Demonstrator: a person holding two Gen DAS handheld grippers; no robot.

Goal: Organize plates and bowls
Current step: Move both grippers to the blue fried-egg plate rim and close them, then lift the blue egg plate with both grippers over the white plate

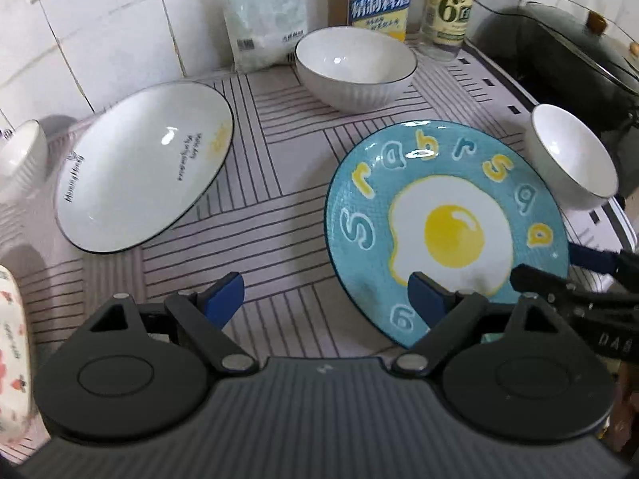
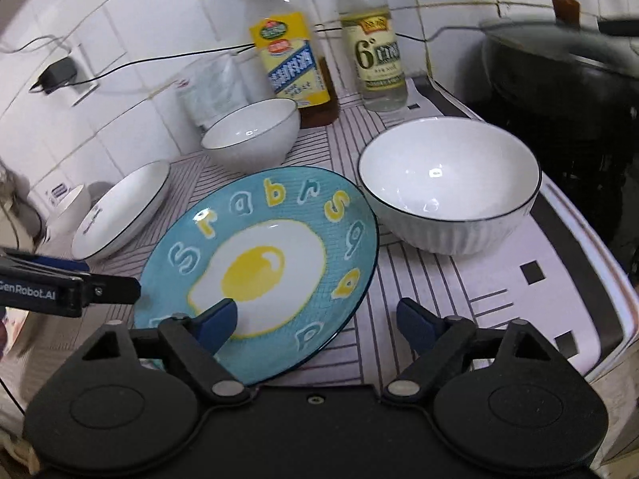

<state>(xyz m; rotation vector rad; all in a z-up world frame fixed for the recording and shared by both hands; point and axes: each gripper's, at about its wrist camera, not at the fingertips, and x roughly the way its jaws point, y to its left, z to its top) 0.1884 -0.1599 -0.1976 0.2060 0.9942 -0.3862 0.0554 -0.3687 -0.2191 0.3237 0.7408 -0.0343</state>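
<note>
White wall tiles back a counter covered by a striped mat (image 1: pixel 279 167).

Left gripper (image 1: pixel 325 299): fingers spread wide apart, holding nothing. Its right finger (image 1: pixel 429 299) overlaps the near rim of the blue egg plate (image 1: pixel 447 231); whether it touches cannot be told. Its left finger sits over bare mat. The white plate (image 1: pixel 143 167) lies ahead to the left, tilted, its far edge raised. A white bowl (image 1: pixel 355 68) stands farther back, centre.

Right gripper (image 2: pixel 315 319): fingers likewise wide apart, holding nothing. Its left finger (image 2: pixel 217 323) sits over the near part of the blue egg plate (image 2: pixel 259 267); its right finger is over the mat. The left gripper's tip enters this view beside the plate's left rim. A large white bowl (image 2: pixel 449 187) stands just beside the plate's right edge, ahead of the right finger.

Outward: a small bowl (image 1: pixel 22 155) at far left, a yellow-label bottle (image 2: pixel 289 60), a clear bottle (image 2: pixel 375 52), a plastic bag (image 1: pixel 263 12) against the wall, and a dark pan (image 2: pixel 559 60) at right.
</note>
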